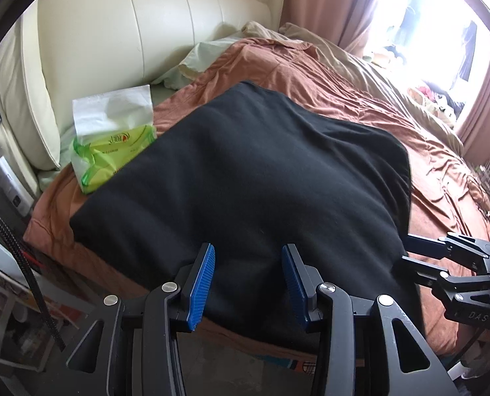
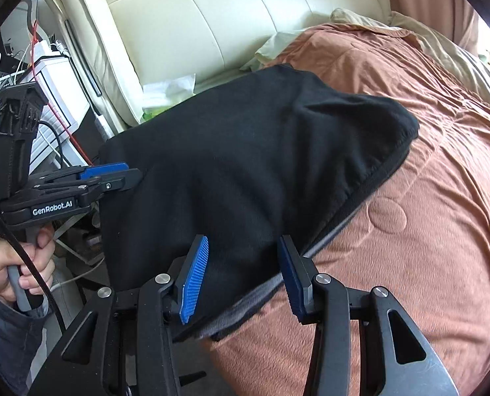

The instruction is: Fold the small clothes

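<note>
1. A black garment [image 1: 241, 178] lies spread on a bed covered by a rust-brown quilt [image 1: 370, 99], near the bed's near edge, with its near hem hanging over that edge.
2. The left tongs [image 1: 248, 283] sit at the garment's near edge. Their two blue ribbed pads [image 1: 200, 283] stand apart, one to each side of a stretch of the black cloth. The cloth shows in the gap between them; neither pad visibly presses on it.
3. The right tongs [image 2: 243, 280] are at the garment's near right corner, where a grey inner lining [image 2: 245, 307] shows along the hem. Their pads [image 2: 194, 280] are also spread, with the hem between them and no visible pinch.
4. In the left wrist view, the right tongs [image 1: 406, 250] reach in from the right, their tips meeting the garment's right edge.
5. In the right wrist view, the left tongs [image 2: 136, 175] reach in from the left, tips at the garment's left edge, and a hand [image 2: 20, 264] grips their handle.
6. A green and white tissue pack [image 1: 113, 145] lies on the quilt just beside the garment's far left corner, in front of a cream padded headboard [image 1: 129, 33].
7. A pale pillow [image 1: 205, 56] lies past the garment, at the head of the bed.
</note>
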`<state>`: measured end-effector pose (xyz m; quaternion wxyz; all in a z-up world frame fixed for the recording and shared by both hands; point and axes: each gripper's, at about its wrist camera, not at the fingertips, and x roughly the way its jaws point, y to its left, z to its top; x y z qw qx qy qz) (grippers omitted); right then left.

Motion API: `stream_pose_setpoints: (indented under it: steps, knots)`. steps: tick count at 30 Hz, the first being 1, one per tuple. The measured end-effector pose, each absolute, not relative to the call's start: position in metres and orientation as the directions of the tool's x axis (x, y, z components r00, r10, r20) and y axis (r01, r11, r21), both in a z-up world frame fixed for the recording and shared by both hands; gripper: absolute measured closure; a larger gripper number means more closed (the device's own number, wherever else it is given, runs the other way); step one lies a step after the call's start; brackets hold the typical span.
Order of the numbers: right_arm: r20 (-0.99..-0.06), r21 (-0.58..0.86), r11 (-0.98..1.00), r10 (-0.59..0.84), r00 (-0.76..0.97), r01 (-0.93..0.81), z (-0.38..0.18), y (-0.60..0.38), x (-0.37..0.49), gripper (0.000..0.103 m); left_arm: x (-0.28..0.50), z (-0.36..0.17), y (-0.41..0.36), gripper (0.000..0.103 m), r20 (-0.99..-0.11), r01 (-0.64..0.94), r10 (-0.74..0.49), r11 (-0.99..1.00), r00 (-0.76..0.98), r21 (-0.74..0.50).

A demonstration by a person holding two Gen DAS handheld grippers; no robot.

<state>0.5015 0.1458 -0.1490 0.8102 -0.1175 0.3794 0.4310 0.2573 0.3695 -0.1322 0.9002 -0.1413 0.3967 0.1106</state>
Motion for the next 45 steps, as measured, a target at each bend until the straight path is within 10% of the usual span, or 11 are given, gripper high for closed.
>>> stream_pose_setpoints:
  steps: [11, 15, 23, 45]
  knots:
    - [-0.686, 0.254, 0.656, 0.641, 0.345, -0.711, -0.133, 0.069, 0.478, 0.062, 0.224, -0.119, 0.316, 0.033, -0.725, -0.287, 0.059, 0.938, 0.686, -0.195]
    - [-0.65, 0.237, 0.69, 0.636, 0.416, -0.684, -0.113, 0.028, 0.463, 0.024, 0.213, -0.107, 0.291, 0.027, -0.697, -0.272, 0.046, 0.937, 0.716, -0.218]
    - [-0.58, 0.179, 0.755, 0.599, 0.552, -0.631, -0.079, -0.053, 0.418, 0.0, 0.195, -0.066, 0.224, 0.001, -0.614, -0.222, 0.045, 0.951, 0.788, -0.216]
    - [-0.48, 0.138, 0.877, 0.465, 0.744, -0.46, -0.04, -0.237, 0.277, 0.0, 0.154, 0.003, 0.051, 0.0, -0.495, -0.043, -0.049, 0.984, 0.868, -0.173]
